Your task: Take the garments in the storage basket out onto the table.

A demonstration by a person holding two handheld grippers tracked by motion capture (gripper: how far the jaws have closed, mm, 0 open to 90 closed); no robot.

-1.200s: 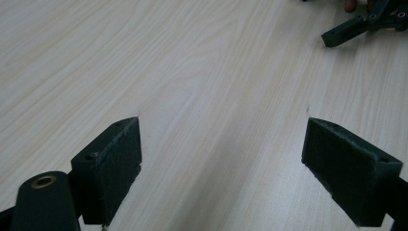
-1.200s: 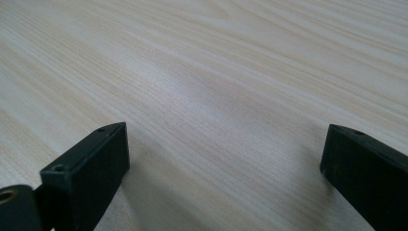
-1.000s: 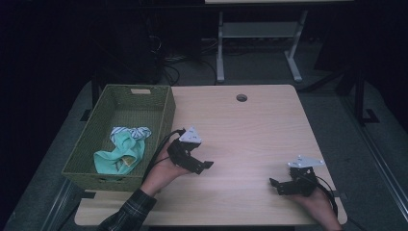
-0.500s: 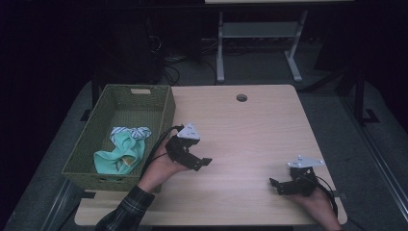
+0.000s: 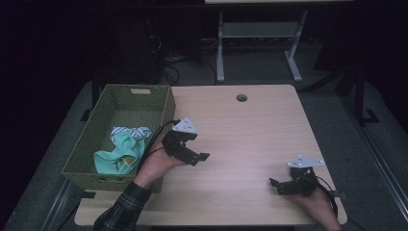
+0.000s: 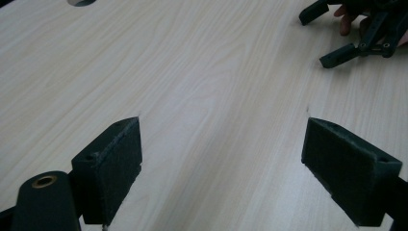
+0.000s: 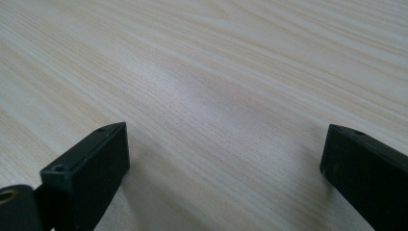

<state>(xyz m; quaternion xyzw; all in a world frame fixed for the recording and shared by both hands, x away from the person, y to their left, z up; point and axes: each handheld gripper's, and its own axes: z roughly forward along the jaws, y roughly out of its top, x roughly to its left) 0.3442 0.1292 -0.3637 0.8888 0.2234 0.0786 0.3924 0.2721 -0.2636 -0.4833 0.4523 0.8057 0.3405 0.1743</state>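
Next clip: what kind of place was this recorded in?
Probably a lab or office workroom, dimly lit. A light wood desk with a cable hole holds a woven basket; behind it, cables lie on grey floor beside another table's legs.

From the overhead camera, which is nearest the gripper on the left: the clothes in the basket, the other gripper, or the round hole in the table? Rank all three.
From the left gripper:
1. Clothes, just to its left, in the basket.
2. Round hole, farther up the table.
3. Right gripper, across the table near the front edge.

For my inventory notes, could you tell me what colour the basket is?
The basket is olive green woven wicker, clearest in the high view.
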